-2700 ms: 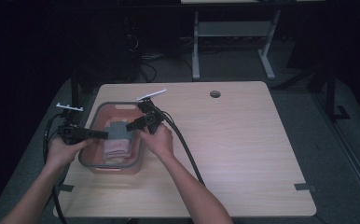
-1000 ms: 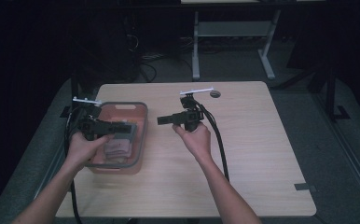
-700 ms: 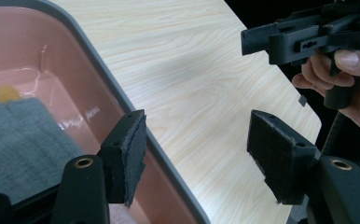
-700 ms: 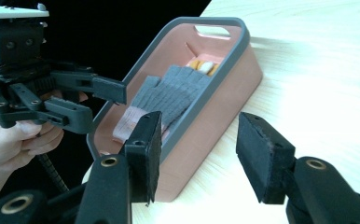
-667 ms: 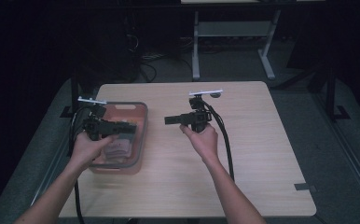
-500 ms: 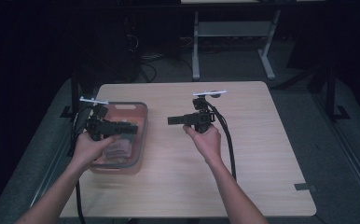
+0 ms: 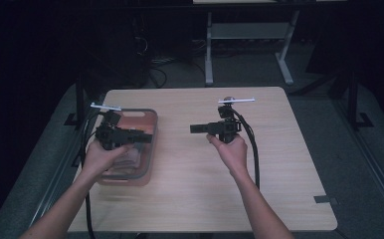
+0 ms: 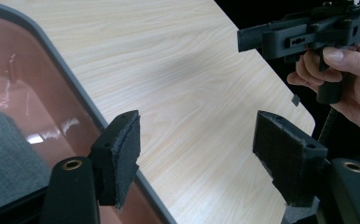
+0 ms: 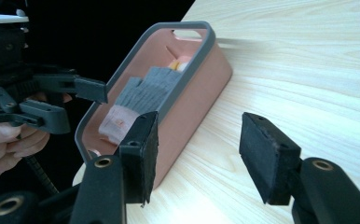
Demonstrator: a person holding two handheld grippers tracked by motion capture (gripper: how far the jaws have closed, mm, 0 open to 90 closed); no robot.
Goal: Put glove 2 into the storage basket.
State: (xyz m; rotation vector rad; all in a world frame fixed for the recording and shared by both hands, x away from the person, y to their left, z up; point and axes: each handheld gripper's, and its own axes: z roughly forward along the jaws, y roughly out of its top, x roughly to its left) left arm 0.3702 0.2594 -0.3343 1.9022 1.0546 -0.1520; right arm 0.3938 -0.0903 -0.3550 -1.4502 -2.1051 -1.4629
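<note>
Bin: pink tub (image 7: 145, 164) with a grey rim, at the left side of the wooden table (image 7: 279, 189); in the right gripper view it (image 9: 201, 88) shows its long side and a handle slot at the far end.
Contents: folded grey cloth (image 9: 145, 93) lies inside, with a pale pink piece (image 9: 115, 122) at its near end and something yellow-orange (image 9: 180, 64) at the far end, too small to tell what.
Left gripper: held above the bin (image 7: 143, 135), jaws pointing toward the middle of the table; in its own view (image 8: 194, 151) the jaws stand wide apart with nothing between them, over the bin's rim (image 8: 75, 88) and the bare tabletop just beside it.
Right gripper: held over the middle of the table (image 7: 196, 129), well apart from the bin, jaws pointing toward it; in its own view (image 9: 197, 151) the jaws are spread wide and hold nothing.
Hands: left hand (image 7: 100, 159) and right hand (image 7: 232, 152) each grip a handle.
Cables: black cable (image 7: 252, 149) trails from the right gripper toward the near edge.
</note>
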